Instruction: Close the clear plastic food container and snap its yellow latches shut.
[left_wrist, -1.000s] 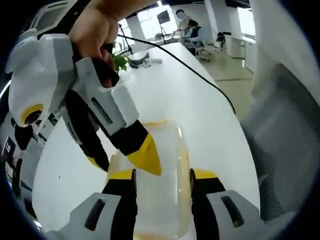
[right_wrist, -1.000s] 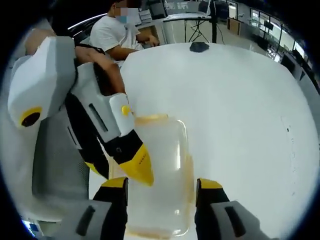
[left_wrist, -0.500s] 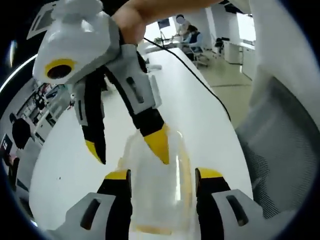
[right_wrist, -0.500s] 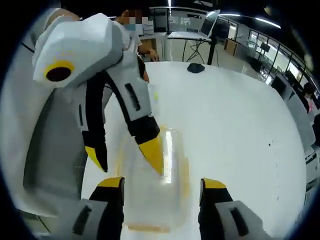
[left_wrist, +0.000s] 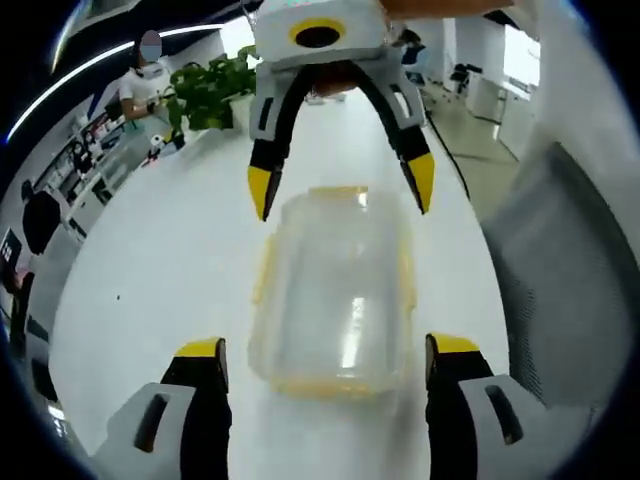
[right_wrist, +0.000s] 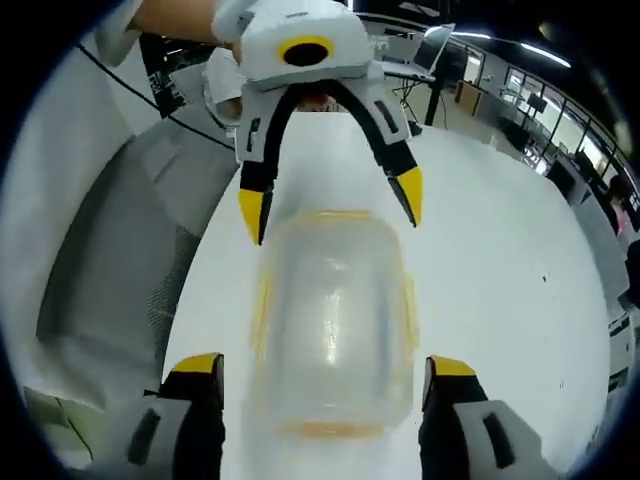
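A smooth white table carries the clear plastic container, a rounded rectangle with yellow latches along its rim. At the container's opposite short ends, the left gripper and the right gripper face each other, both spread wide, yellow-tipped and grasping nothing.

I can read no text, label, brand or number anywhere — not on the clear container between my jaws, not on the white table beside them — and the screens and boards far beyond the tongs are too small and blurred to make out.
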